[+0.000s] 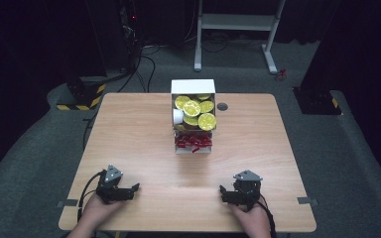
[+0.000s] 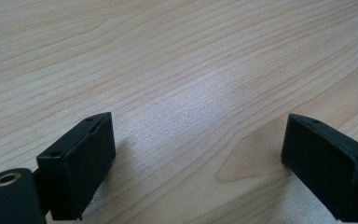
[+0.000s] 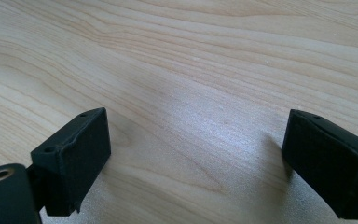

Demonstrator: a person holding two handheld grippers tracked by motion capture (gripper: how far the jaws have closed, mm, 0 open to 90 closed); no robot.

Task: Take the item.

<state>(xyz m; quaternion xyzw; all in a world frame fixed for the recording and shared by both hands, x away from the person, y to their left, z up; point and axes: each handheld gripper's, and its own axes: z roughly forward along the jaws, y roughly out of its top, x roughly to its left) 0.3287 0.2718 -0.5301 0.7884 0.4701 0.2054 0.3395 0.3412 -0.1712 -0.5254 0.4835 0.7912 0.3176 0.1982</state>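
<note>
Two hand-held grippers resting low on the near part of a light wooden table (image 1: 129,129). Left gripper (image 1: 129,191) at the near left, held by the left hand (image 1: 96,208), jaws pointing right toward the table's middle. Right gripper (image 1: 225,193) at the near right, held by the right hand (image 1: 250,218), jaws pointing left. Both well apart from each other, bare wood between.

In the left gripper view, jaws spread wide, released, nothing between but wood grain. Same in the right gripper view: jaws wide apart, gripping nothing, just above the tabletop.

Far from both, at the table's middle toward the far edge: a white box (image 1: 193,87) with an open front, stacked with yellow-lidded cups (image 1: 207,121), one white cup (image 1: 177,116) lying at the left side. Just in front and below, a lower tray of small red packets (image 1: 193,142). A small dark round grommet (image 1: 222,106) just right of the box. Box roughly midway between the two grippers, well ahead of them.
</note>
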